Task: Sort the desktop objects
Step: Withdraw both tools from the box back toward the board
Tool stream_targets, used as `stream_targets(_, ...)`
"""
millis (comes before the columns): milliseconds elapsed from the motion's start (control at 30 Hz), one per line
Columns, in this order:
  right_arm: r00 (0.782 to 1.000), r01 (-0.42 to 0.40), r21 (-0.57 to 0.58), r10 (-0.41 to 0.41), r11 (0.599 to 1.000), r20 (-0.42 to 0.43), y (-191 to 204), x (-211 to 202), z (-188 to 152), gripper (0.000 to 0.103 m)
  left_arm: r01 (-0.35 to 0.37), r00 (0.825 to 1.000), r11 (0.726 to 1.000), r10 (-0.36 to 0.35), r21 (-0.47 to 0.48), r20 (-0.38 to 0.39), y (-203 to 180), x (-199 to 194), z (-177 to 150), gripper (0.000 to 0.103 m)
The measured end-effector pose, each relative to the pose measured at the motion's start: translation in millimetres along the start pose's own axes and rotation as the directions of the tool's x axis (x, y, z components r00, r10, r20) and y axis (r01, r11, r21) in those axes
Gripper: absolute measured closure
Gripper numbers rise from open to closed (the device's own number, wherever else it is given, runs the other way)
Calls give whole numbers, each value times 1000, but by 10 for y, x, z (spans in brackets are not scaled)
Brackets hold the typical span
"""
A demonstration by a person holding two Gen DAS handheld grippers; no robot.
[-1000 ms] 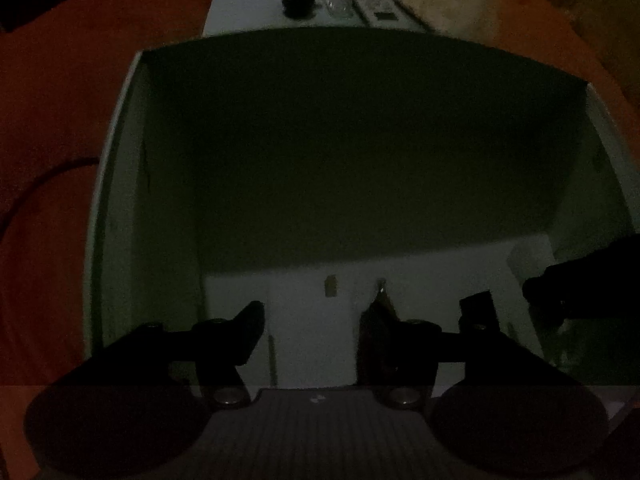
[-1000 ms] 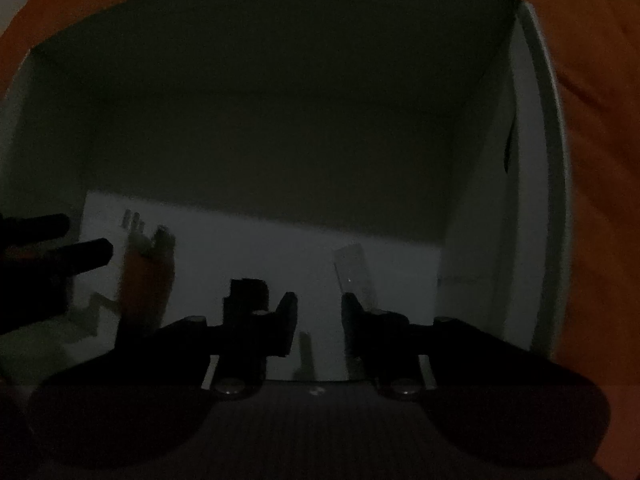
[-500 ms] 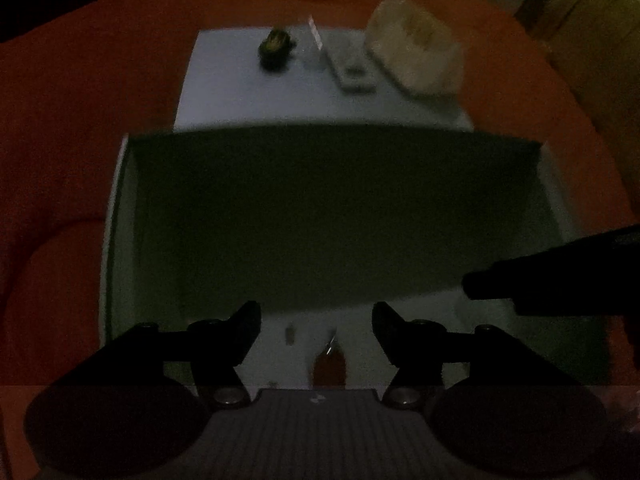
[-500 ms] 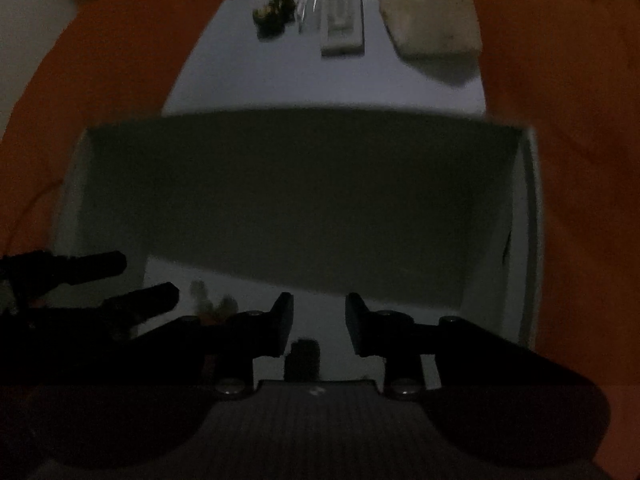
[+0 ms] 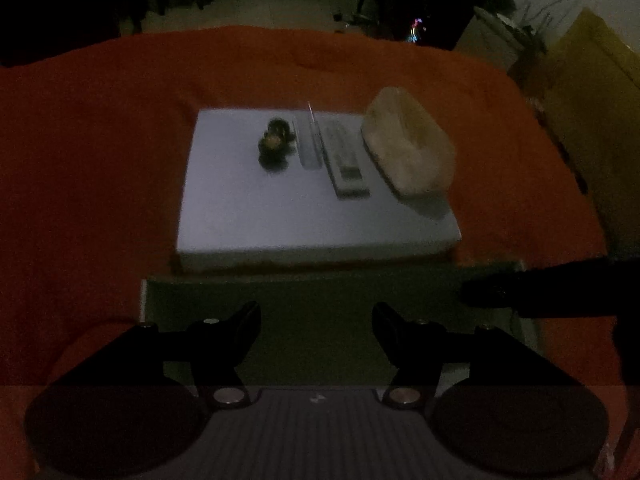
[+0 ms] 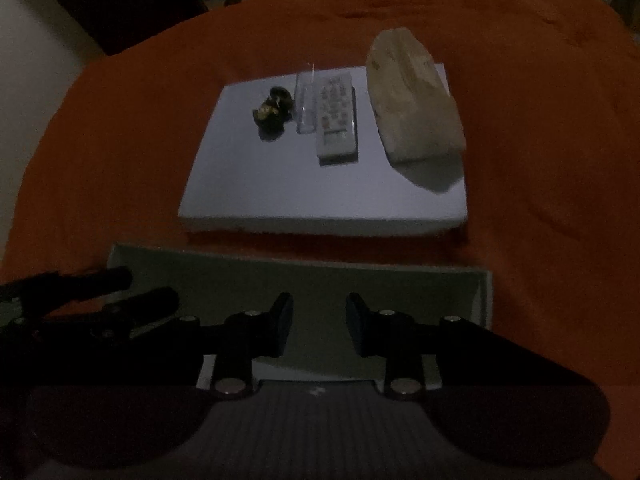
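My left gripper point(image 5: 316, 328) hangs open and empty over the near part of an open white box point(image 5: 304, 300). My right gripper point(image 6: 319, 320) is beside it over the same box point(image 6: 280, 272), its jaws a narrow gap apart with nothing between them. Beyond the box lies a flat white board point(image 5: 280, 216) carrying a small dark trinket point(image 5: 276, 142), a clear plastic case point(image 5: 310, 140), a white remote control point(image 5: 344, 160) and a beige soft pack point(image 5: 408, 148). The box's floor is hidden behind the grippers.
An orange cloth point(image 5: 100, 160) covers the whole surface around the box and the board point(image 6: 300, 192). The left gripper's fingers point(image 6: 120, 278) show at the left edge of the right wrist view. The room beyond is dark, with furniture at the back.
Both grippers have risen out of the box and tipped upward. The box floor with its small items has dropped from view, and the board with its objects has come fully into sight.
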State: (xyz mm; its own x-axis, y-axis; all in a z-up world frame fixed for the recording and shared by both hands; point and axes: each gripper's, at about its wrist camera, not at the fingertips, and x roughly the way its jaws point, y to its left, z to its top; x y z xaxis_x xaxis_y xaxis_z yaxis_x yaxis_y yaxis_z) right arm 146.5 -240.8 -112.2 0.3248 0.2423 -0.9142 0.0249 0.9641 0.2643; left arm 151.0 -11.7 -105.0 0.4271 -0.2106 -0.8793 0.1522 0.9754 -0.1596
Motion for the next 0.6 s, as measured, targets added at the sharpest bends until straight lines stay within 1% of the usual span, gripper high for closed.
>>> stream_targets(133,1000,4,-7,-4,1000,4,32,42,222,69,-21,1000,1000,21,-10,10,87,63,200,45)
stream_targets(200,1000,10,-1,-10,1000,10,26,62,340,69,-43,999,999,44,-15,22,135,129,327,45)
stream_targets(333,1000,20,2,-20,1000,19,19,172,619,67,-62,998,998,62,-9,29,222,313,610,44)
stream_targets(467,999,34,35,-34,999,11,-50,387,956,65,-54,999,998,54,14,7,320,641,908,40)
stream_targets(500,999,39,34,-40,999,6,-52,465,1035,64,-47,999,999,47,21,-6,347,743,977,37)
stream_targets(533,999,37,32,-37,999,1,-62,547,1104,62,-20,999,999,21,26,-32,380,853,1045,37)
stream_targets(600,999,37,33,-37,999,-11,-83,714,1233,58,6,999,1000,-6,3,-42,463,1035,1134,37)
